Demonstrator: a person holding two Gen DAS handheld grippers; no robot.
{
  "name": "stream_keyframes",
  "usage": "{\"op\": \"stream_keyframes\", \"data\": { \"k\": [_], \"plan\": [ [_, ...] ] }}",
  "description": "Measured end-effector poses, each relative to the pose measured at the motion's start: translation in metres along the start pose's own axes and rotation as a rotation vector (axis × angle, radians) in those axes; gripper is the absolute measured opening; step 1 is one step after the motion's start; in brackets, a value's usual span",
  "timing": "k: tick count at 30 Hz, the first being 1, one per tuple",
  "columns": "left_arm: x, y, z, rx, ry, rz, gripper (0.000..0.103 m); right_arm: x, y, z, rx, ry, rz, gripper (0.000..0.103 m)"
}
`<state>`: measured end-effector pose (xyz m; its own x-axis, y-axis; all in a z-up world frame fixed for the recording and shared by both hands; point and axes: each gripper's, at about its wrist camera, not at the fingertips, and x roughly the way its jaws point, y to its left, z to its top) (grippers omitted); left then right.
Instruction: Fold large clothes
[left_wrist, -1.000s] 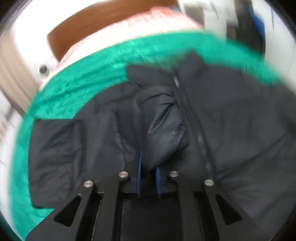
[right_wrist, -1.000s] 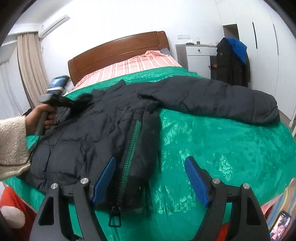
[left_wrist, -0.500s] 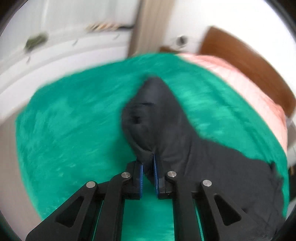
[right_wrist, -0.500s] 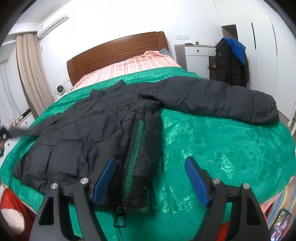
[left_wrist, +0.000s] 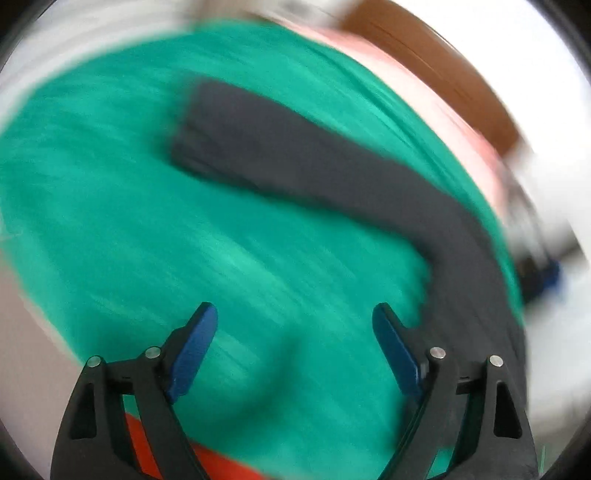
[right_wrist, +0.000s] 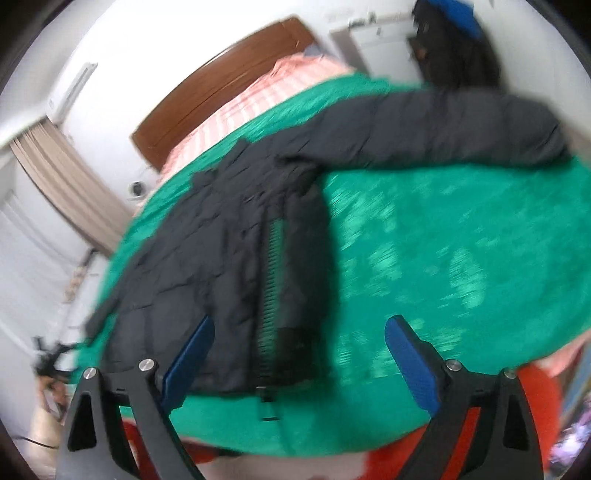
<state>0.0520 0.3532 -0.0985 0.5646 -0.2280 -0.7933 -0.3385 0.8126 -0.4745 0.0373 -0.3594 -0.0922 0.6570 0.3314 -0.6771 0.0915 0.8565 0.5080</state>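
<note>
A large black padded jacket (right_wrist: 236, 258) lies spread on a green bedspread (right_wrist: 443, 258), its zip (right_wrist: 271, 280) running towards me and one sleeve (right_wrist: 461, 129) stretched out to the right. In the blurred left wrist view the other sleeve (left_wrist: 295, 155) lies flat on the green bedspread (left_wrist: 147, 229), stretched away from the gripper. My left gripper (left_wrist: 293, 325) is open and empty, hovering over bare bedspread near that sleeve. My right gripper (right_wrist: 299, 339) is open and empty, above the jacket's hem at the bed's front edge.
A wooden headboard (right_wrist: 221, 88) and a pink striped sheet (right_wrist: 266, 96) lie at the far end of the bed. A dark coat with blue (right_wrist: 454, 40) hangs by a white cabinet at the right. Curtains (right_wrist: 62, 184) hang at the left. Something red (right_wrist: 532, 406) sits below the bed's front edge.
My left gripper pulled the sleeve out to the left, then opened and let it go flat on the bedspread. The right gripper has tilted and shifted; both views are now motion-blurred.
</note>
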Motion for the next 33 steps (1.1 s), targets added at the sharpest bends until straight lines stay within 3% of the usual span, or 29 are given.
{"op": "stream_keyframes", "data": {
  "k": [4,6,7,8,9,10,12,14,16,19,24,28,30,31,33],
  "plan": [
    [0.045,-0.089,-0.057,0.247,0.179,-0.132,0.093,0.045,-0.005,0.005,0.08,0.173,0.125,0.093],
    [0.067,-0.118,-0.076,0.333,0.225,-0.114,0.093,0.063,-0.003,0.002,0.069,0.23,0.129,0.093],
    [0.075,-0.129,-0.086,0.373,0.242,-0.081,0.093,0.068,-0.001,0.001,0.041,0.246,0.11,0.087],
    [0.084,-0.137,-0.093,0.407,0.251,-0.047,0.089,0.071,0.003,0.001,-0.005,0.256,0.059,0.065],
    [0.086,-0.142,-0.1,0.433,0.234,-0.018,0.07,0.071,0.005,0.001,-0.031,0.257,0.027,0.051],
    [0.085,-0.143,-0.104,0.45,0.213,-0.007,0.06,0.068,0.005,0.001,-0.031,0.251,0.012,0.036],
    [0.078,-0.138,-0.104,0.421,0.225,-0.05,0.03,0.059,0.003,0.001,-0.001,0.227,0.022,0.029],
    [0.068,-0.124,-0.098,0.356,0.244,-0.112,0.022,0.053,0.008,-0.005,-0.005,0.206,0.02,0.028],
    [0.058,-0.115,-0.1,0.325,0.247,-0.124,0.021,0.051,0.014,-0.01,-0.011,0.198,0.013,0.028],
    [0.048,-0.101,-0.103,0.302,0.256,-0.115,0.02,0.045,0.014,-0.023,-0.015,0.204,0.008,0.028],
    [0.07,-0.099,-0.1,0.287,0.267,-0.092,0.02,0.045,-0.013,-0.028,0.029,0.239,0.018,0.028],
    [0.078,-0.112,-0.098,0.354,0.244,-0.045,0.021,0.042,-0.011,-0.025,-0.012,0.227,-0.01,0.028],
    [0.076,-0.122,-0.098,0.389,0.217,-0.02,0.03,0.039,-0.005,-0.025,-0.046,0.208,-0.031,0.032],
    [0.073,-0.125,-0.097,0.398,0.193,-0.002,0.034,0.035,-0.004,-0.027,-0.056,0.193,-0.044,0.039],
    [0.059,-0.128,-0.095,0.402,0.132,0.02,0.053,0.025,-0.003,-0.028,-0.077,0.156,-0.089,0.06]
  ]
}}
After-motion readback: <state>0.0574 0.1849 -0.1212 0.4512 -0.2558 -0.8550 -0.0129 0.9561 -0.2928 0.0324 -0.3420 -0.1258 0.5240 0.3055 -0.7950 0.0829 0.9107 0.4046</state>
